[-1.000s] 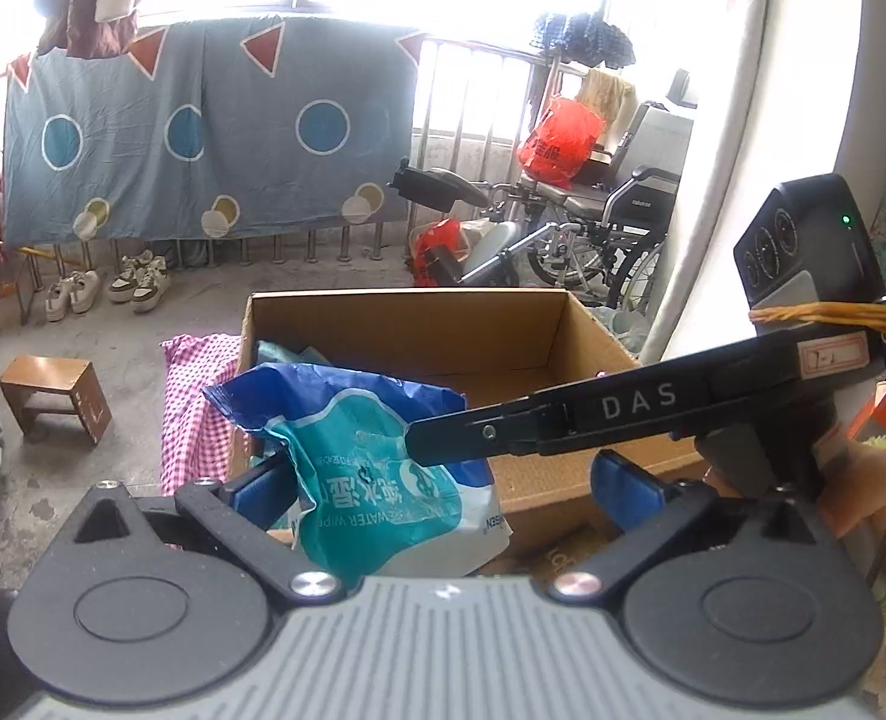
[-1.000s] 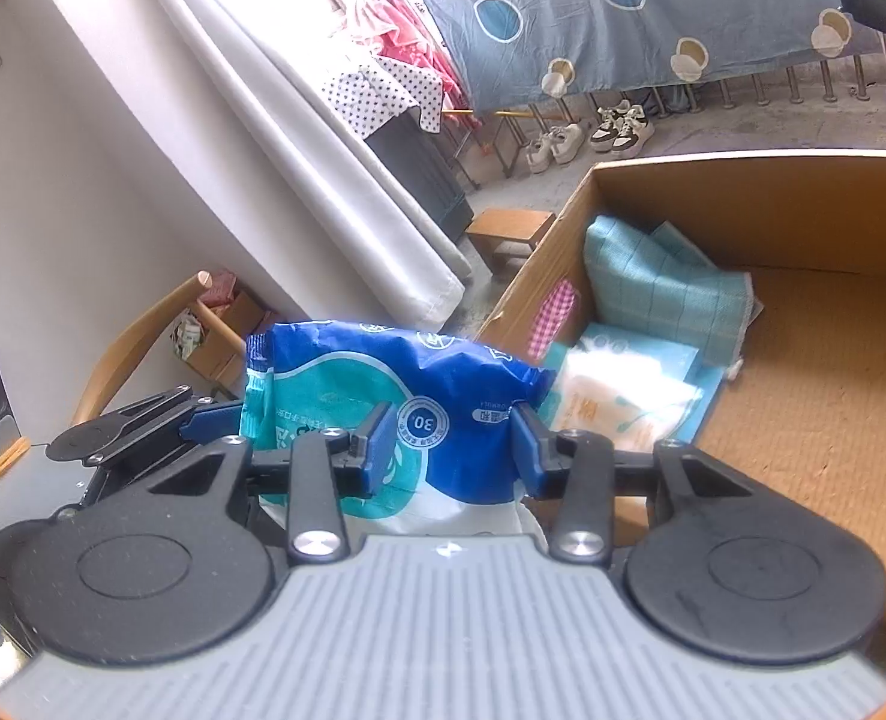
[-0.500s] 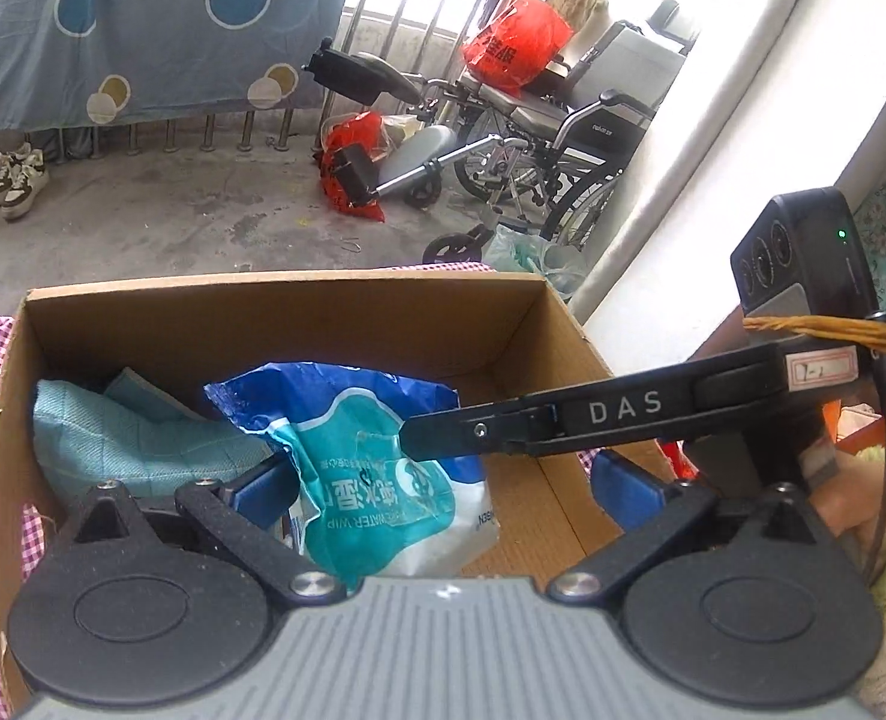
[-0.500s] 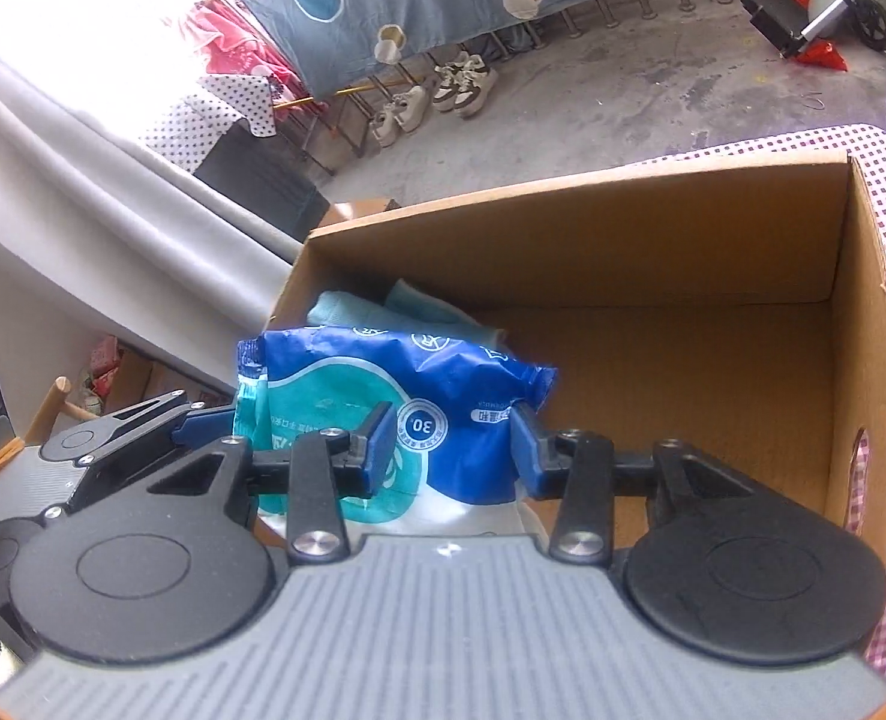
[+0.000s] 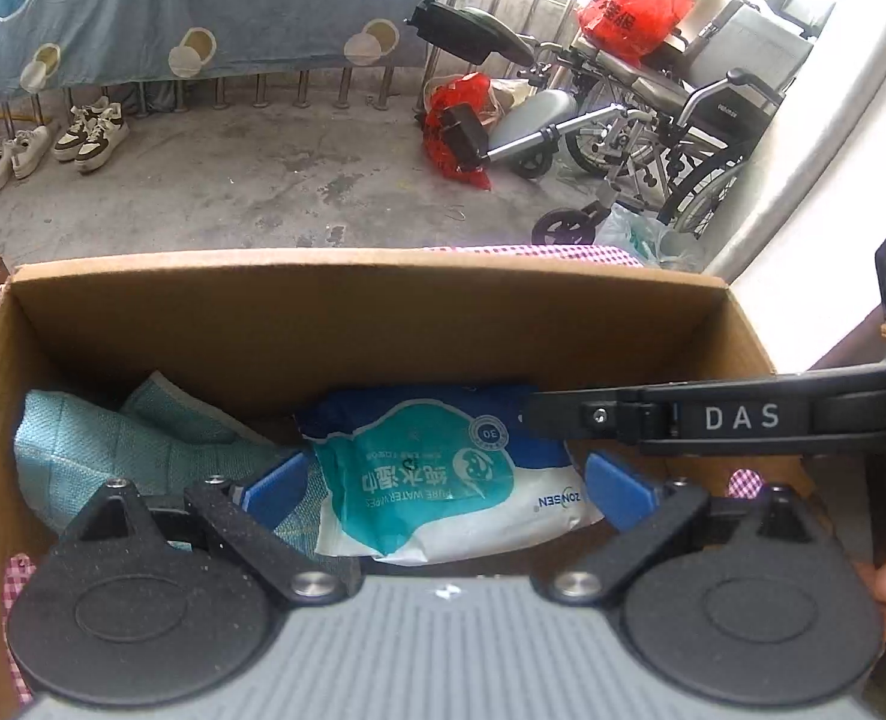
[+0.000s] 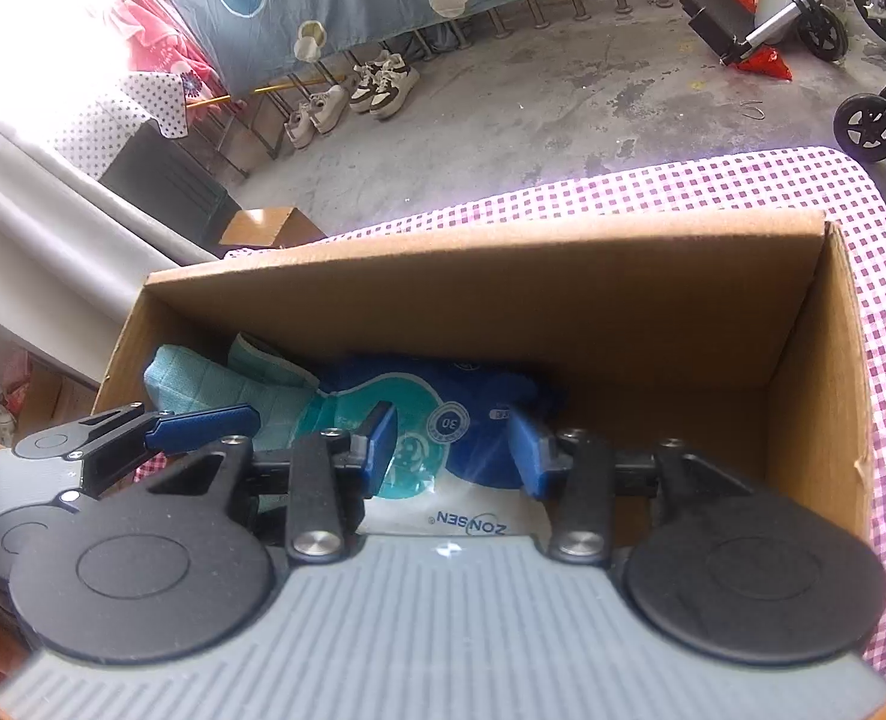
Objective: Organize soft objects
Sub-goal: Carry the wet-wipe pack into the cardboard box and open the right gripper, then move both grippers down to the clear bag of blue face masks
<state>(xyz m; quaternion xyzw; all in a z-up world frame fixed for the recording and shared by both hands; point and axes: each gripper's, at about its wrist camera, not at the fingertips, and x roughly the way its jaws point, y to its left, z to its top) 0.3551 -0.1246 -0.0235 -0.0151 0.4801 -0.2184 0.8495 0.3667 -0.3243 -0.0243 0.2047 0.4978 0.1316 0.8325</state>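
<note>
The right claw [image 6: 451,450] is clamped on a blue and teal wet wipes pack [image 6: 419,420], its 2 blue pads pressing the pack's sides. The left claw [image 5: 443,489] stands wide, the same pack [image 5: 437,480] lying between its pads; whether they press it I cannot tell. The pack sits low inside the cardboard box [image 5: 353,324], beside a folded teal cloth [image 5: 101,444]. The box rests on a table under a pink checked cloth [image 6: 742,186].

Cardboard box [image 5: 347,324] on checked cloth [image 6: 742,186], wipes pack [image 5: 443,474] inside it — folded towel [image 5: 107,444] to its left, wheelchair [image 5: 700,120] behind.
</note>
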